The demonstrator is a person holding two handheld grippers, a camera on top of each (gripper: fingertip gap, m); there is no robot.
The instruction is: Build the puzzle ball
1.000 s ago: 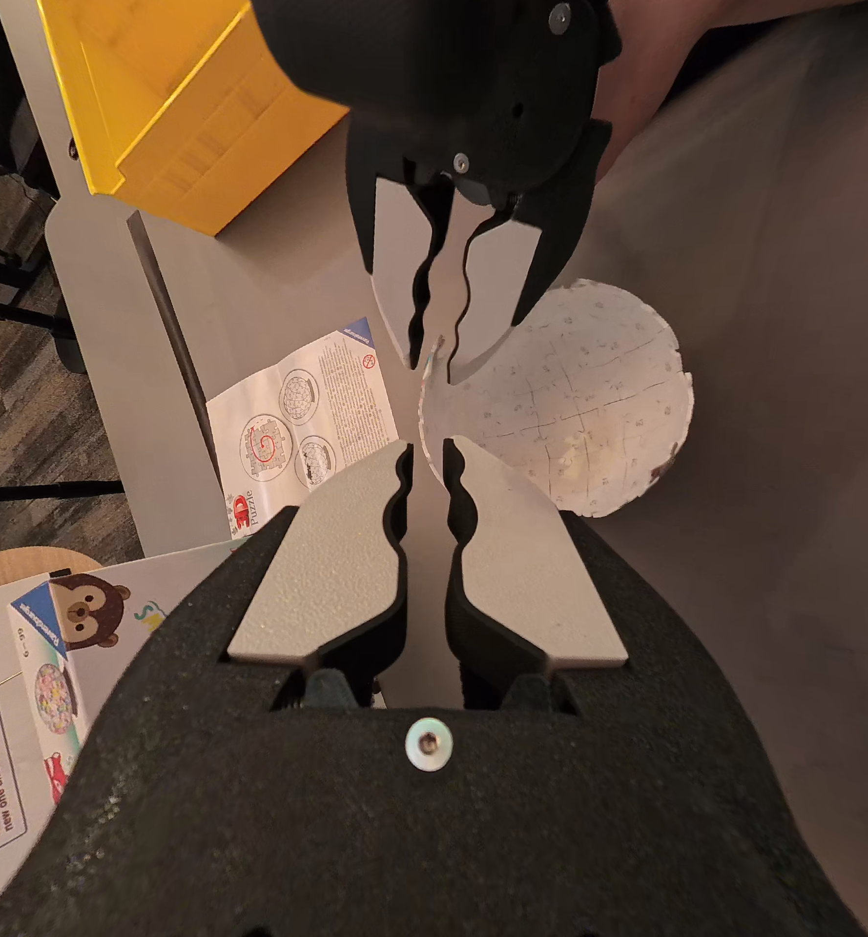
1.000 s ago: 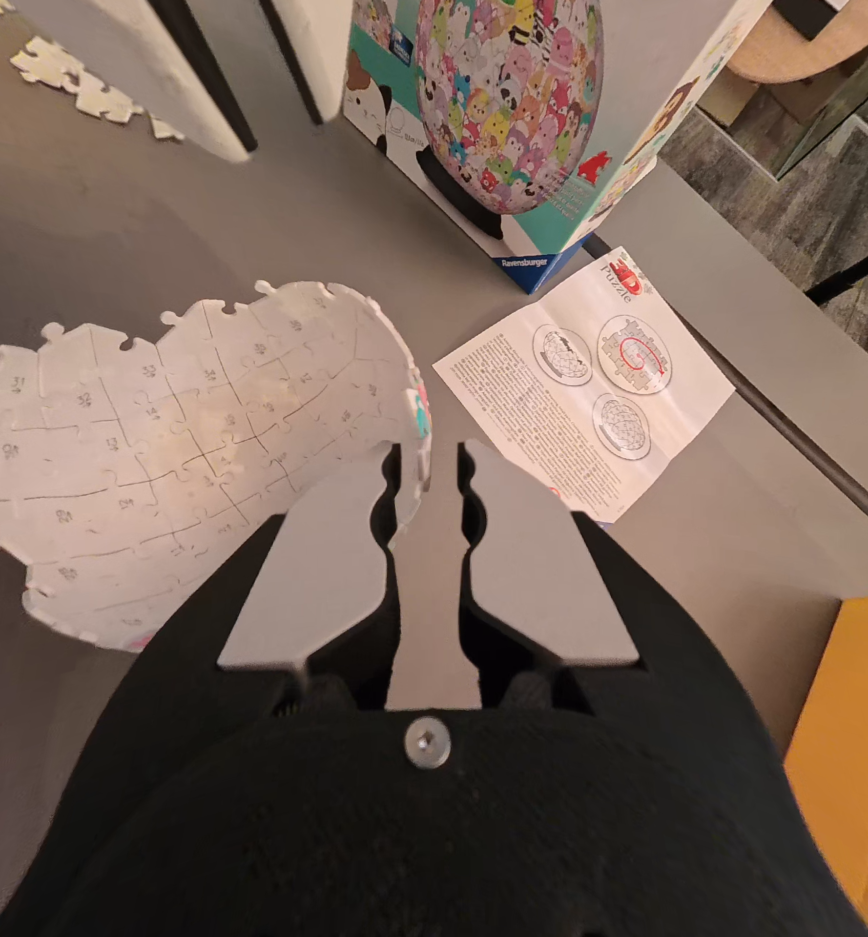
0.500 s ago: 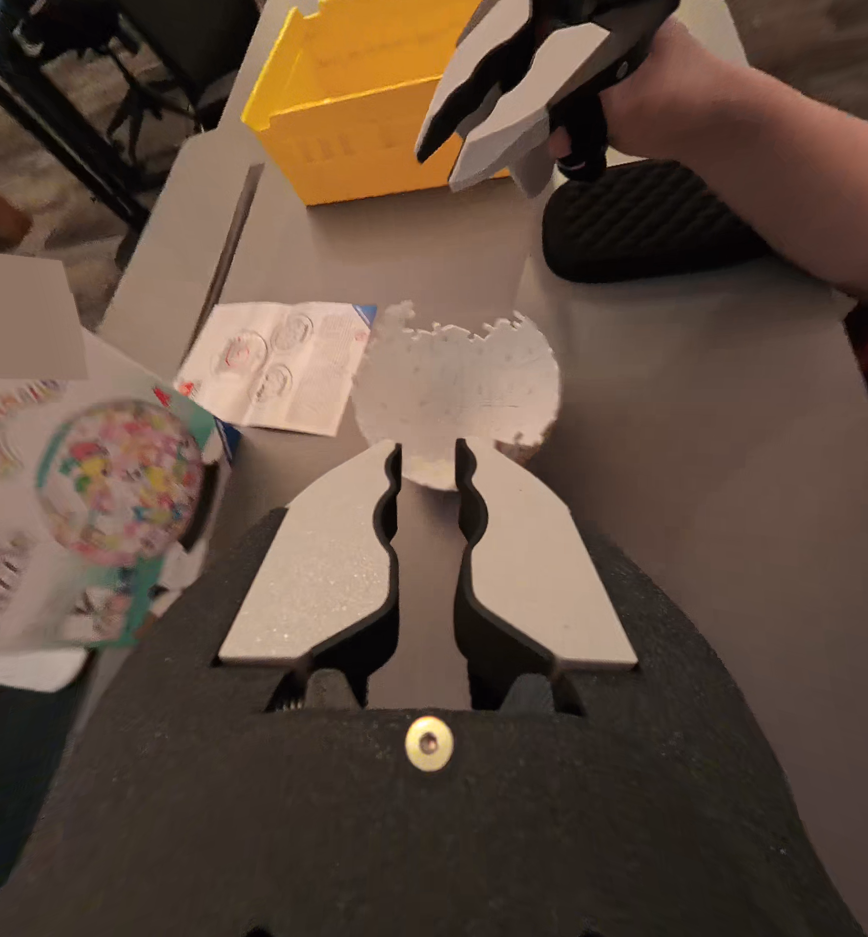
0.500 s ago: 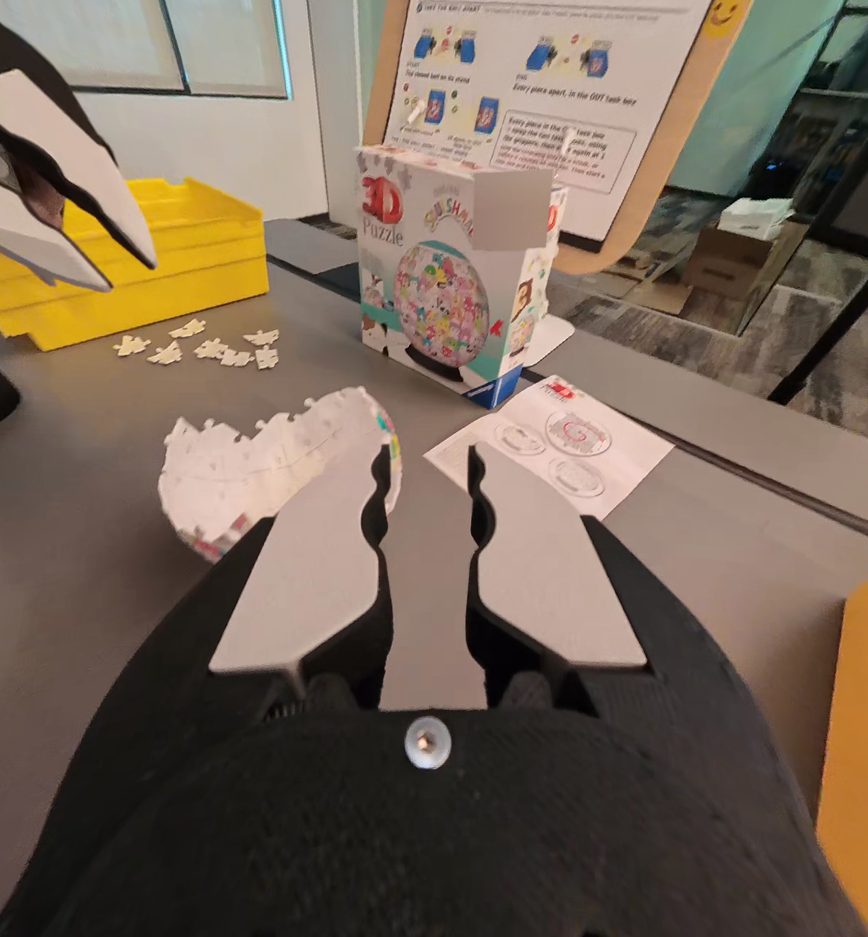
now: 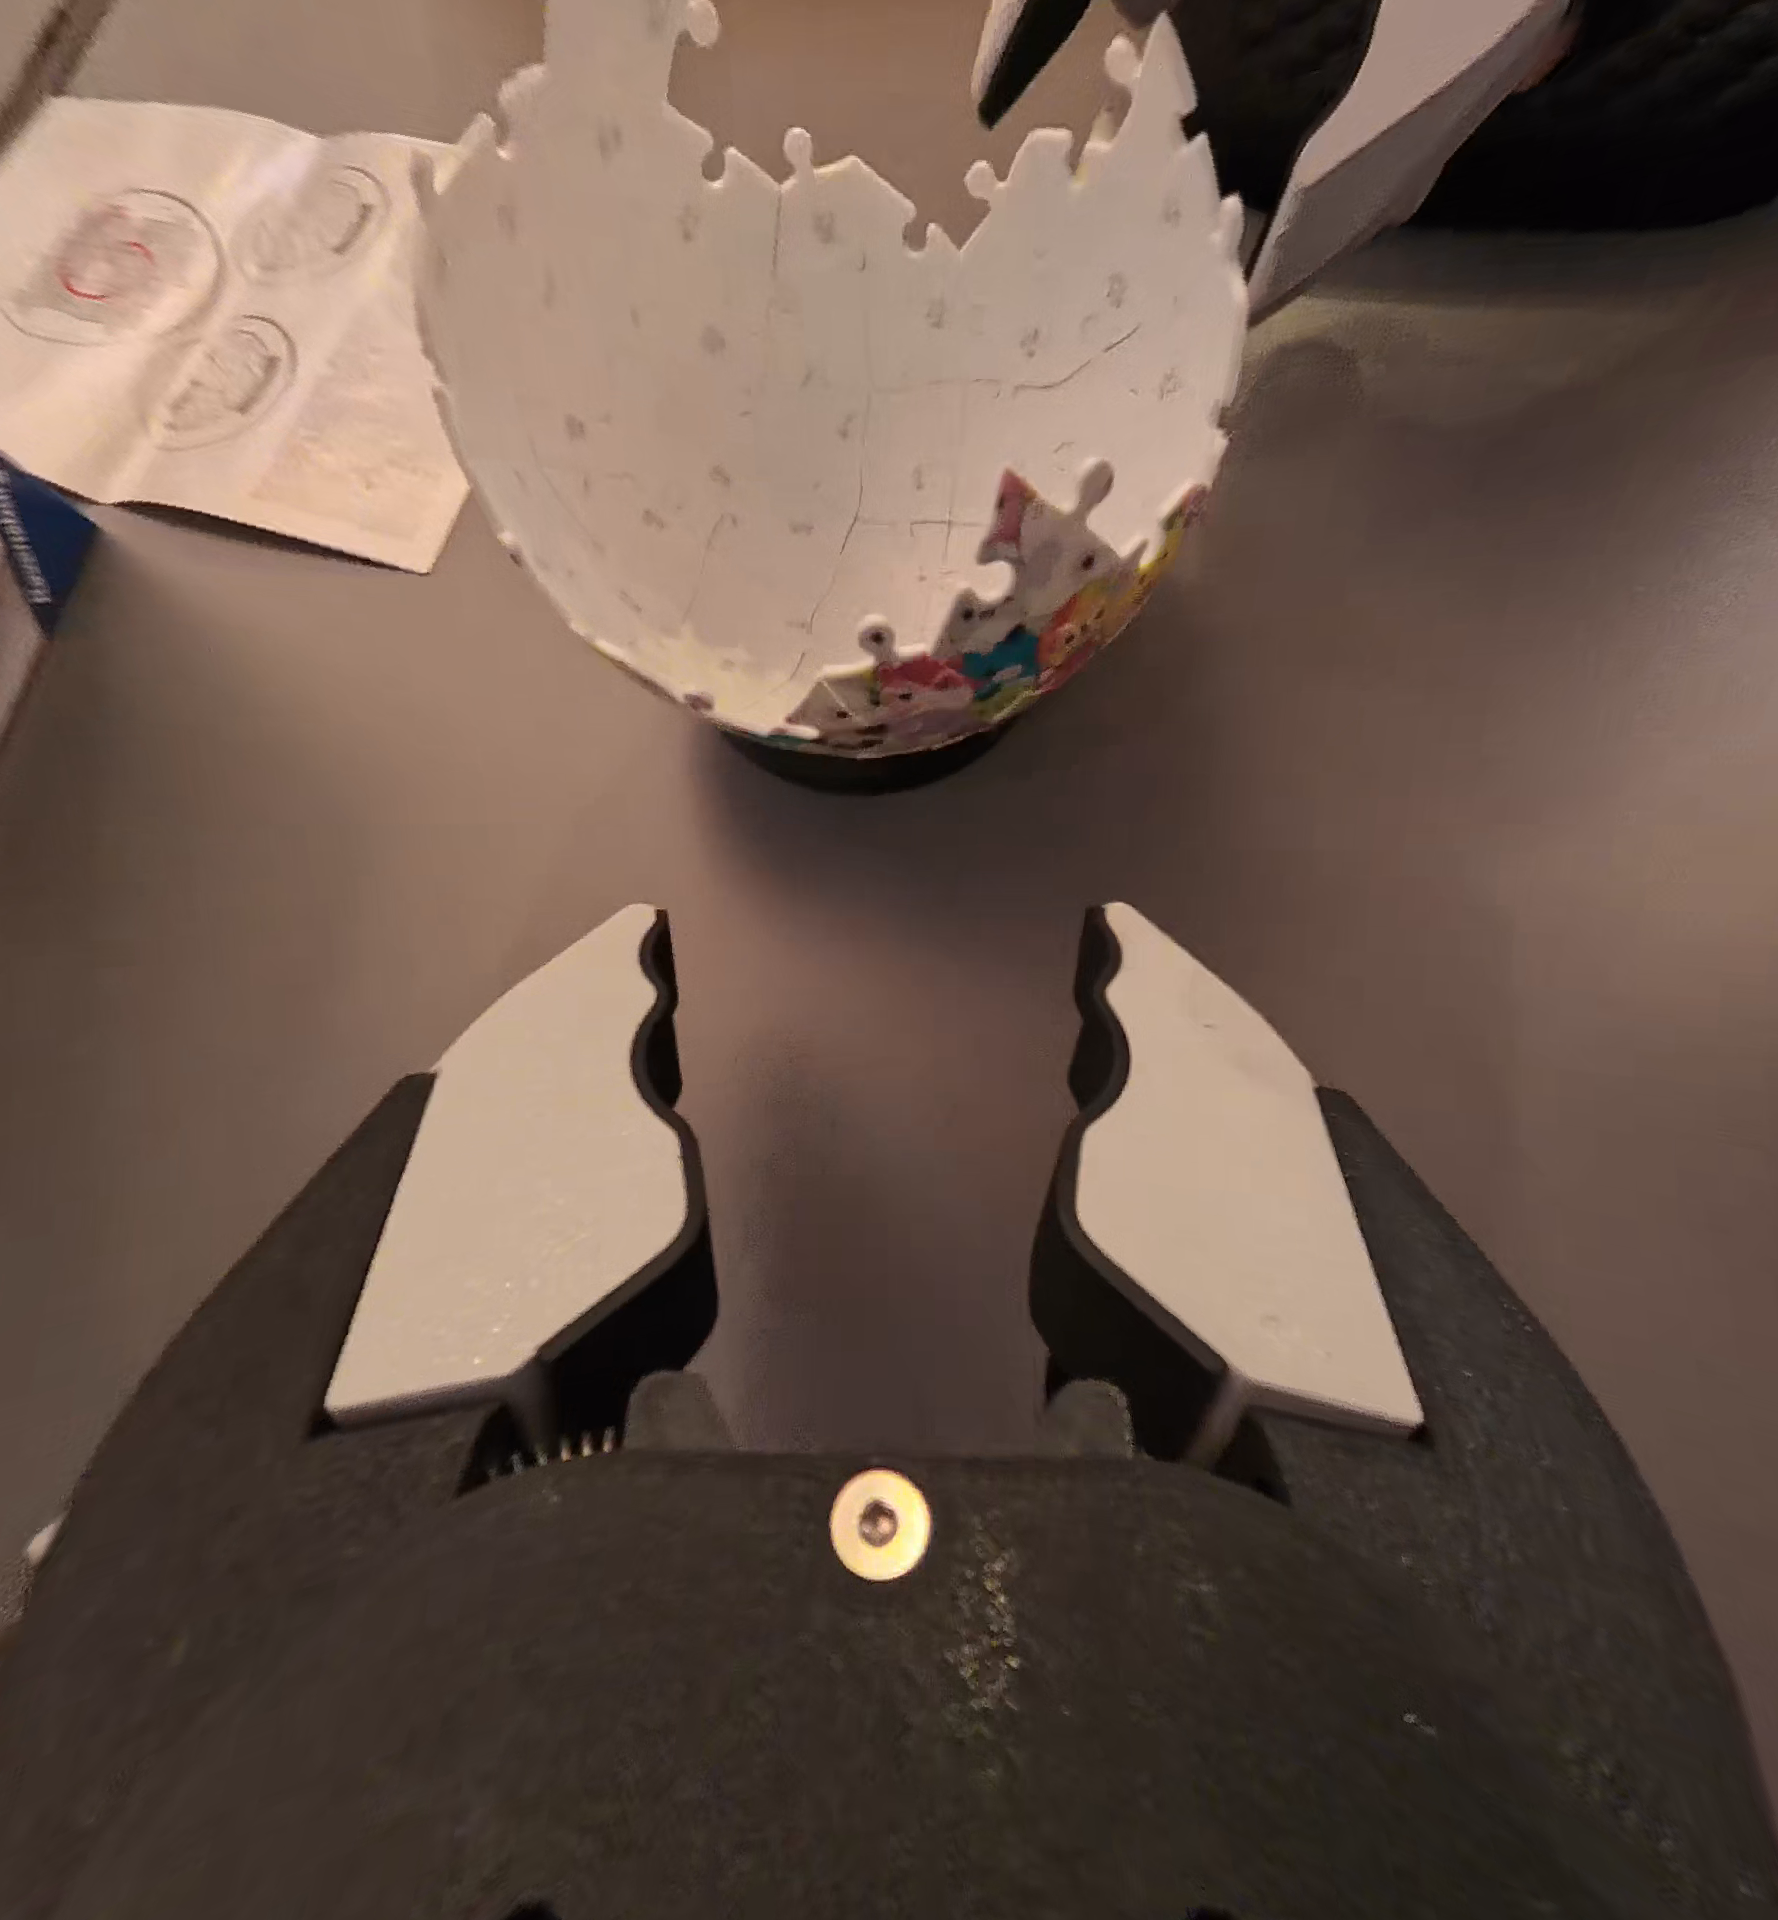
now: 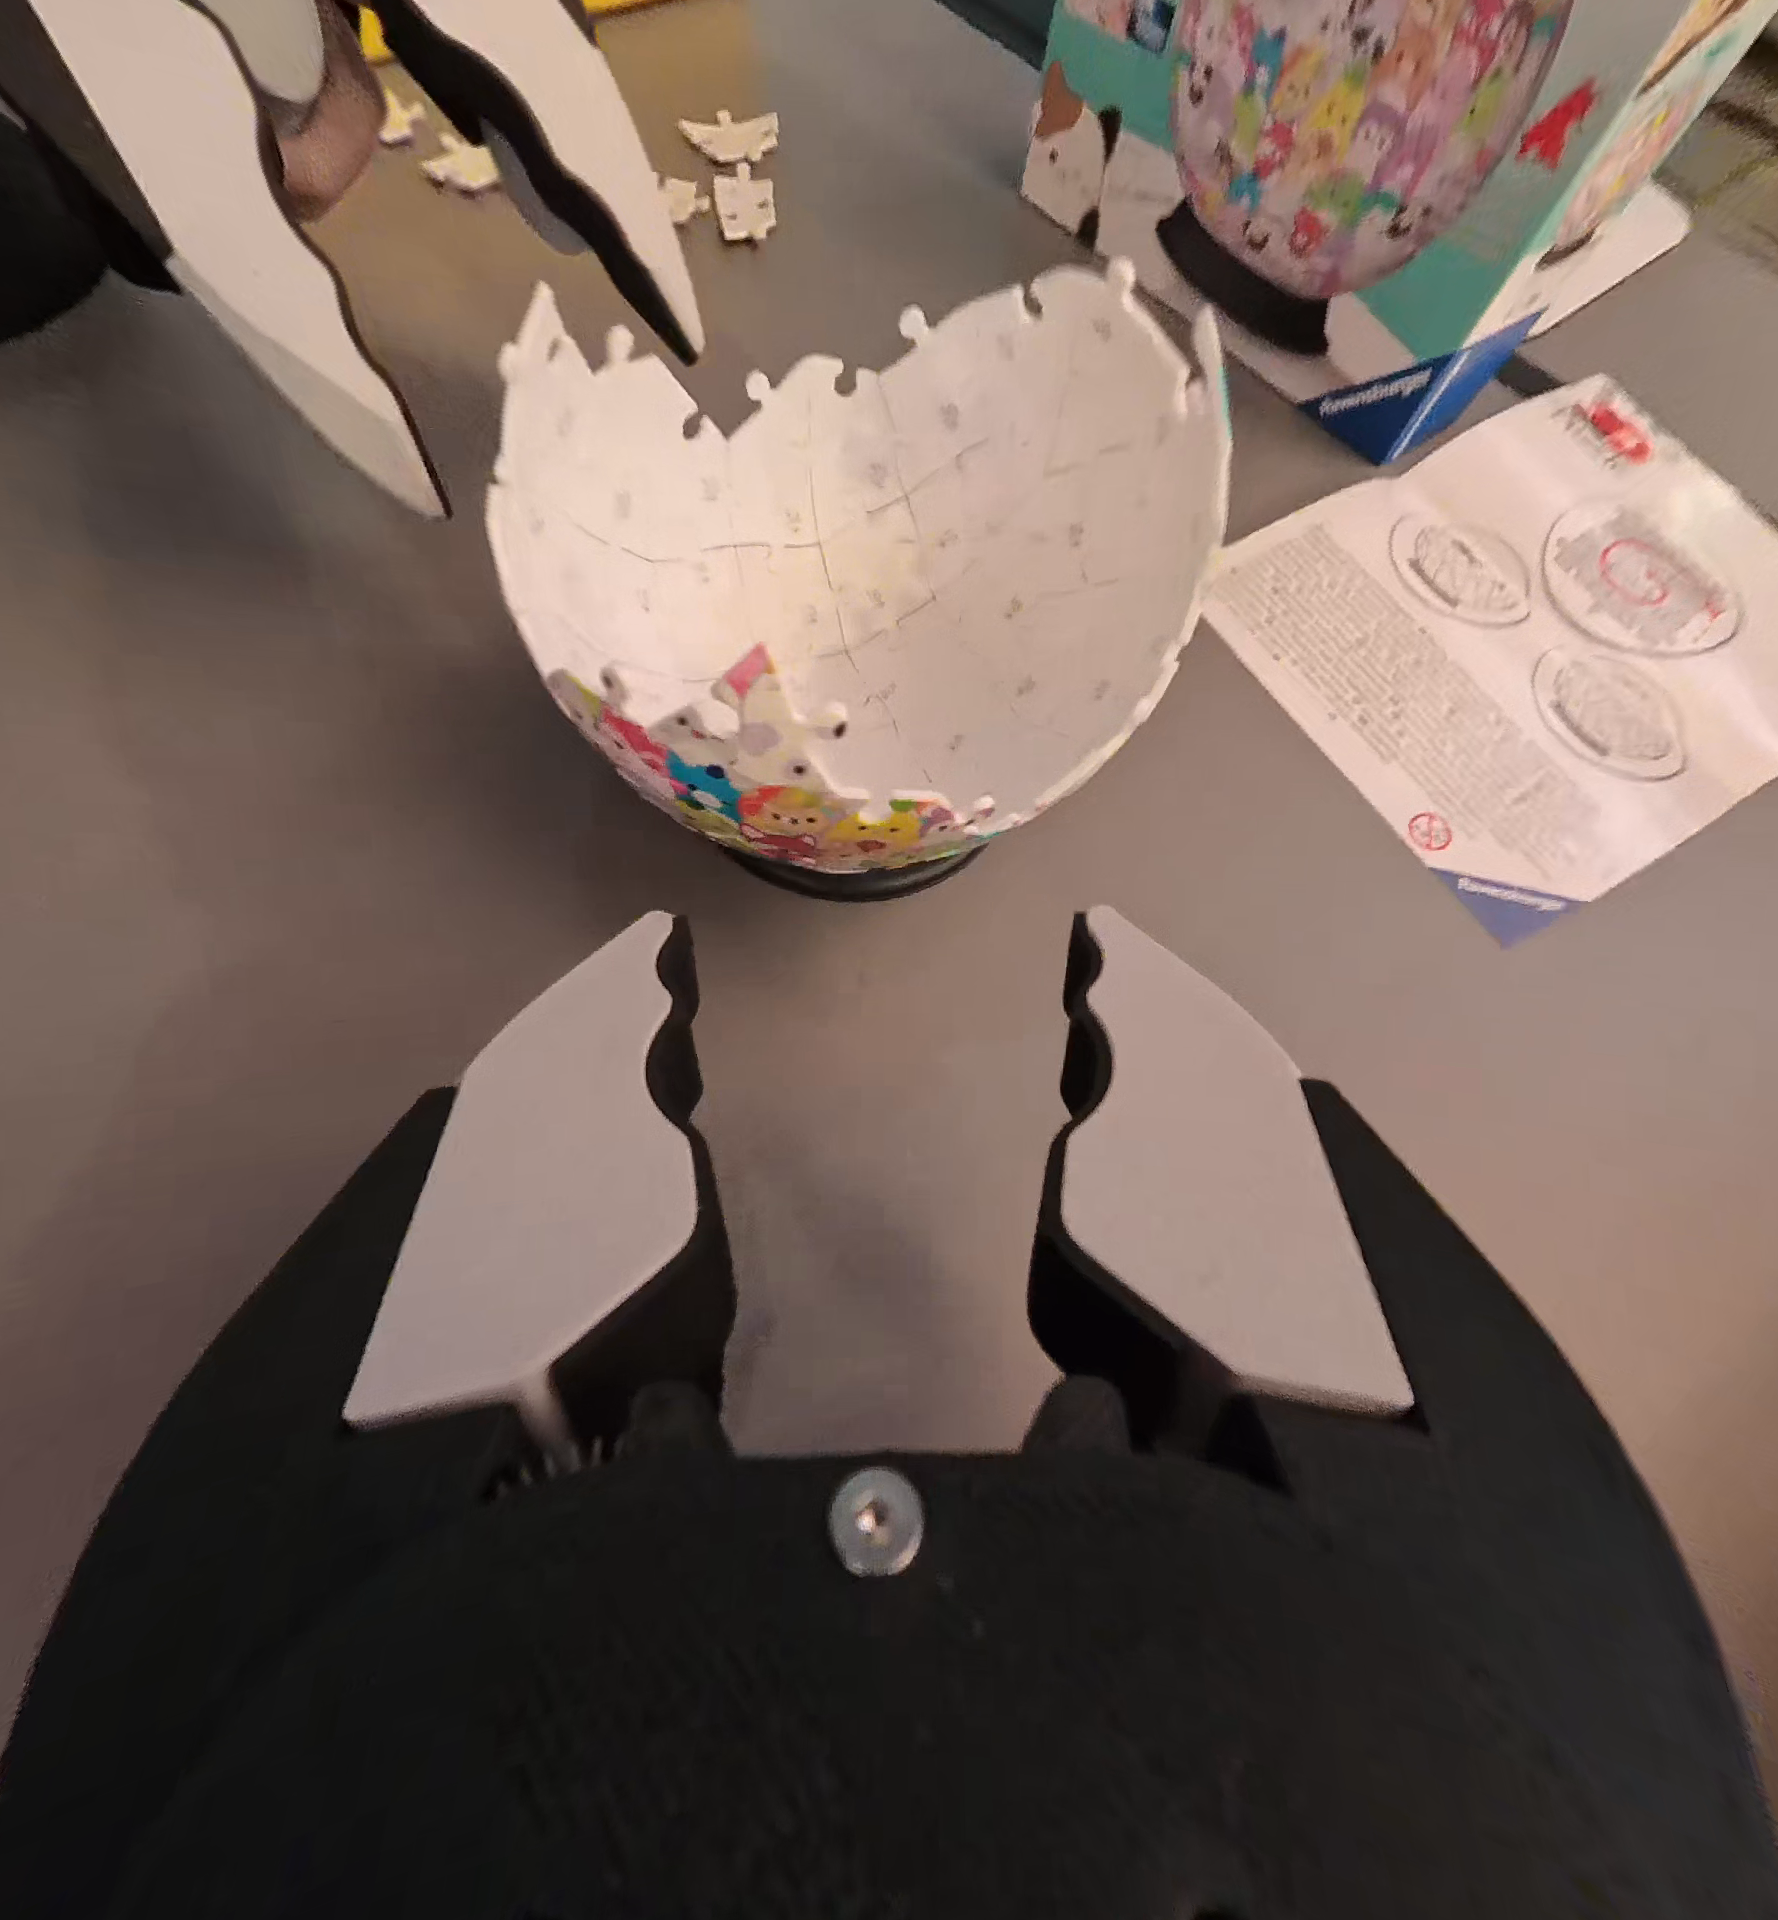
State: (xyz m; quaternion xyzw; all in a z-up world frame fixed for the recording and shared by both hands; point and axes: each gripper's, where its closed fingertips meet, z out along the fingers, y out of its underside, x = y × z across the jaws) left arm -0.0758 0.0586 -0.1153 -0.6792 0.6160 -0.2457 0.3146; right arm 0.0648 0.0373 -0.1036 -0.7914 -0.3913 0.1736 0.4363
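The puzzle ball (image 6: 864, 582) stood half built on the grey table (image 6: 189, 831), a jagged open shell seated on a small black ring stand (image 6: 854, 878). Its white inside faced up and a band of coloured pictures showed low on its near side. In the right wrist view it sat just beyond the right gripper (image 6: 874, 925), whose jaws were spread wide with nothing between them. The left gripper (image 5: 869, 920) was likewise wide apart and empty, with the shell a little ahead of it on the table; it also appeared at the far left of the right wrist view, one tip close to the shell's rim (whether it touched, I could not tell).

Loose puzzle pieces (image 6: 729, 135) lay on the far side of the table, beyond the shell. The instruction sheet (image 6: 1550, 644) lay flat to the right, and the puzzle box (image 6: 1384, 156) stood far right.

The step in hand seemed to be fetching the next piece. Doing it well probably called for steadying the shell with one gripper low on its wall, not on the thin toothed rim, since the pieces looked likely to pop apart under a pinch. The other gripper should take a piece by its edge and press it in along the curve.
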